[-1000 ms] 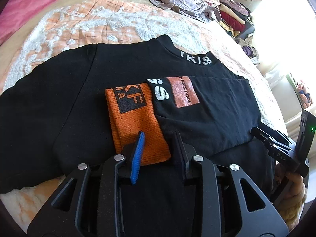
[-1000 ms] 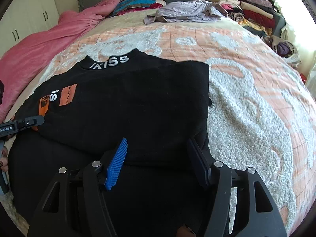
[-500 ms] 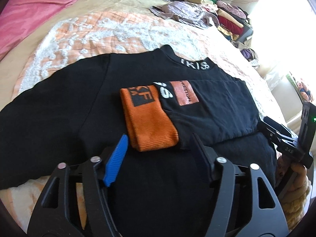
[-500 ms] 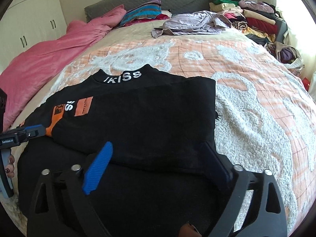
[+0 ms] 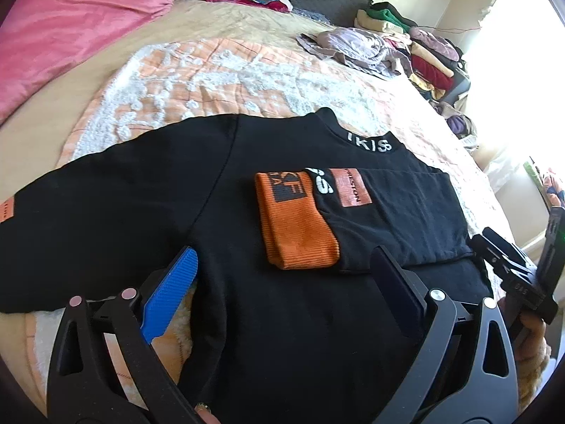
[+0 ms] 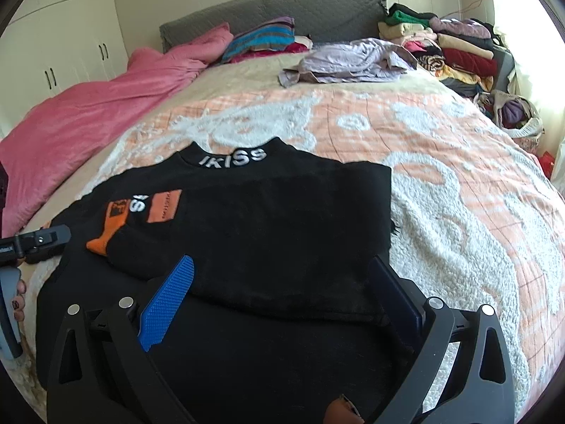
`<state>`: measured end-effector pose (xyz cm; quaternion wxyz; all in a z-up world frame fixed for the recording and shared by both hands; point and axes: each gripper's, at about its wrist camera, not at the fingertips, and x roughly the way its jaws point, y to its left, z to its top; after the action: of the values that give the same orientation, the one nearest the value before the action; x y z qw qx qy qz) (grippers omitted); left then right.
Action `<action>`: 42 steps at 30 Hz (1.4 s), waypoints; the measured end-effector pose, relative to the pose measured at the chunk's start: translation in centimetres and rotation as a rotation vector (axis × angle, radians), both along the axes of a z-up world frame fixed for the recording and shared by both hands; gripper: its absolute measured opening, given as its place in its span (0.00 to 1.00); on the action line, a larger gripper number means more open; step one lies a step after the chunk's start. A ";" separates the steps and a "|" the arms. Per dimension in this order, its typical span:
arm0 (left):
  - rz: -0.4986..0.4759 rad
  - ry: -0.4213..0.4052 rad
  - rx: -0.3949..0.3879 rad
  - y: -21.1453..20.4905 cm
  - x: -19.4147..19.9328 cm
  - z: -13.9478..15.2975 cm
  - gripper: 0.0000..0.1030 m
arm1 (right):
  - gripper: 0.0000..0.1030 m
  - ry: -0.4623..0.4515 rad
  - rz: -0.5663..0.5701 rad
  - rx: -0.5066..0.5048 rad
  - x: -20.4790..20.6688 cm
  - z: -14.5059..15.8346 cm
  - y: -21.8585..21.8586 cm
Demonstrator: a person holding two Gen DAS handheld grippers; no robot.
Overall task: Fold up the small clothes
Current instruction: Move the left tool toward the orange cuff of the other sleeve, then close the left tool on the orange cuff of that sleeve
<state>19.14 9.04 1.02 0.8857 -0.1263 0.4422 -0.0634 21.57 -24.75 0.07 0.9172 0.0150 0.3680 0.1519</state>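
Note:
A black sweatshirt [image 5: 282,318] with a white-lettered collar [image 5: 369,143] lies flat on the bed. One sleeve is folded across its chest, its orange cuff [image 5: 296,222] near the middle. The other sleeve [image 5: 88,212] stretches out to the left. My left gripper [image 5: 282,268] is open and empty, just above the lower body of the shirt. My right gripper [image 6: 282,275] is open and empty over the shirt [image 6: 282,219] below the folded sleeve. The folded cuff also shows in the right wrist view [image 6: 109,226]. Each gripper shows at the edge of the other's view.
The bed has an orange and white fluffy blanket [image 6: 441,183]. A pink duvet [image 6: 88,113] lies at the left. A lilac garment [image 6: 353,60] and a pile of folded clothes [image 6: 452,46] sit at the head end and right. White wardrobes [image 6: 63,35] stand behind.
Both grippers have opened wide and pulled back and up from the shirt. The left gripper has let go of the orange cuff, which now lies on the chest.

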 end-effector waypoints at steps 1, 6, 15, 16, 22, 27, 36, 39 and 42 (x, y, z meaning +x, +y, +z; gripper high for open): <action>0.004 -0.001 0.004 0.1 0.0 0.0 0.89 | 0.96 -0.005 0.004 0.002 -0.1 0.2 0.2; 0.029 -0.023 0.026 0.8 -0.6 0.6 0.91 | 0.96 -0.036 0.029 0.003 -0.8 1.0 1.3; 0.103 -0.047 0.069 2.9 -2.2 1.0 0.91 | 0.96 -0.071 0.101 -0.011 -2.2 2.3 4.4; 0.111 -0.045 0.068 3.2 -2.4 0.9 0.91 | 0.96 -0.074 0.109 -0.009 -2.3 2.4 4.8; 0.166 -0.027 0.063 5.2 -3.2 0.5 0.91 | 0.96 -0.074 0.170 0.006 -3.2 2.9 7.2; 0.212 -0.043 0.066 6.7 -3.8 1.0 0.91 | 0.96 -0.069 0.200 -0.007 -3.5 2.9 9.2; 0.372 -0.050 0.084 11.0 -5.0 1.8 0.91 | 0.96 -0.058 0.274 -0.027 -3.8 2.9 13.6; 0.420 -0.052 0.109 12.2 -5.5 1.9 0.91 | 0.96 -0.056 0.303 -0.033 -4.0 3.1 15.4; 0.464 -0.044 0.119 13.5 -5.9 1.9 0.91 | 0.96 -0.057 0.327 -0.039 -4.0 3.3 16.9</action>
<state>13.27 22.52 2.91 0.8919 -0.1709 0.3848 0.1652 17.57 -7.89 3.38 0.8904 -0.0670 0.3425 0.2924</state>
